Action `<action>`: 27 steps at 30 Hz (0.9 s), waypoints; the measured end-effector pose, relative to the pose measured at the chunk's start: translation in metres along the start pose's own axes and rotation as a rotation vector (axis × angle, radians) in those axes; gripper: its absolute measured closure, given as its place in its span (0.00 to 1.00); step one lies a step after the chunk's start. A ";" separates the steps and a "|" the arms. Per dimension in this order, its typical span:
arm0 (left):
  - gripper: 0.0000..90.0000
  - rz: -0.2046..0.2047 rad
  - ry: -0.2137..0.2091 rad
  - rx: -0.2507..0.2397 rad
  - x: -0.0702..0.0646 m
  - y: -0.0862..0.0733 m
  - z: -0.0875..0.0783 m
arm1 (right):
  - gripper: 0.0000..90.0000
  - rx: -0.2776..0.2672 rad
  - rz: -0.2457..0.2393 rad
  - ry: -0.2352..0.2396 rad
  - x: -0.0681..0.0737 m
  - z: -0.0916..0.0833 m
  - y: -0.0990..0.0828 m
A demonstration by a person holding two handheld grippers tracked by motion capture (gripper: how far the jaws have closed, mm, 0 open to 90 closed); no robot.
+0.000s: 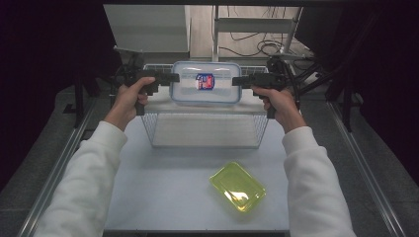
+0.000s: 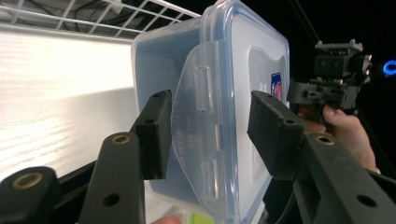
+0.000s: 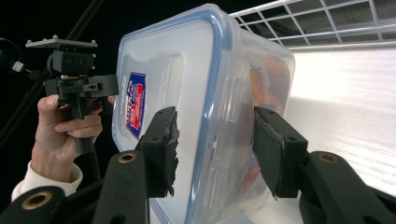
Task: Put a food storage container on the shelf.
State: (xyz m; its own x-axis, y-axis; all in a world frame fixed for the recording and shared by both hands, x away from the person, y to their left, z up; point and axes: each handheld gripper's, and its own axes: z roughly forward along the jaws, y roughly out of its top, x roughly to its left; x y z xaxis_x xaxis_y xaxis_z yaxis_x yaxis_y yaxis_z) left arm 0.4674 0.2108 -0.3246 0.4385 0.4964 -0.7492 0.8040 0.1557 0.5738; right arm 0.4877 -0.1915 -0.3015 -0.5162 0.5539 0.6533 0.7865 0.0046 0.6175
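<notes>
1. A pale table (image 1: 163,197) stands among dark curtains, with a wire basket (image 1: 205,129) at its far side.
2. Your left gripper (image 1: 175,77) pinches the left end of the box (image 1: 205,83); your right gripper (image 1: 236,81) pinches the right end.
3. The box hangs between them above the basket, its long axis running gripper to gripper, both hands equally near.
4. It is a clear box with a blue-rimmed lid, side clasps and a label (image 1: 204,81). A yellow-green lid (image 1: 237,186) lies nearer you.
</notes>
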 end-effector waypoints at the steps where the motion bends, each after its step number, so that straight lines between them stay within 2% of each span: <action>1: 0.56 -0.007 0.002 0.000 0.001 0.001 0.001 | 0.56 0.001 0.003 -0.004 0.000 0.001 0.001; 7: 0.55 -0.062 0.006 -0.003 0.007 0.006 0.006 | 0.54 0.009 0.075 -0.020 -0.004 0.005 0.005; 13: 0.52 -0.092 0.021 -0.006 0.013 0.007 0.012 | 0.53 0.013 0.184 -0.052 -0.005 0.010 0.006; 15: 0.51 -0.093 0.043 -0.012 0.015 0.007 0.014 | 0.52 0.002 0.190 -0.084 -0.005 0.011 0.005; 16: 0.51 -0.092 0.041 -0.018 0.016 0.008 0.014 | 0.52 -0.002 0.191 -0.101 -0.005 0.012 0.005; 21: 0.50 -0.080 0.050 -0.033 0.014 0.007 0.015 | 0.52 -0.031 0.218 -0.109 -0.005 0.013 0.004; 23: 0.46 -0.058 0.064 -0.048 0.012 0.007 0.013 | 0.48 -0.034 0.207 -0.108 -0.004 0.013 0.004; 27: 0.37 -0.004 0.081 -0.086 0.005 0.005 0.007 | 0.44 -0.082 0.146 -0.108 0.002 0.008 0.002</action>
State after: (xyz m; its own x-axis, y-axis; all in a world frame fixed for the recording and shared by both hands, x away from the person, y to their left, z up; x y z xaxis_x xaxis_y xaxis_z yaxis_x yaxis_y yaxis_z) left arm 0.4770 0.2079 -0.3277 0.3987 0.5623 -0.7245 0.7668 0.2289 0.5997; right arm 0.4903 -0.1835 -0.3025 -0.3562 0.6295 0.6905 0.8177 -0.1477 0.5564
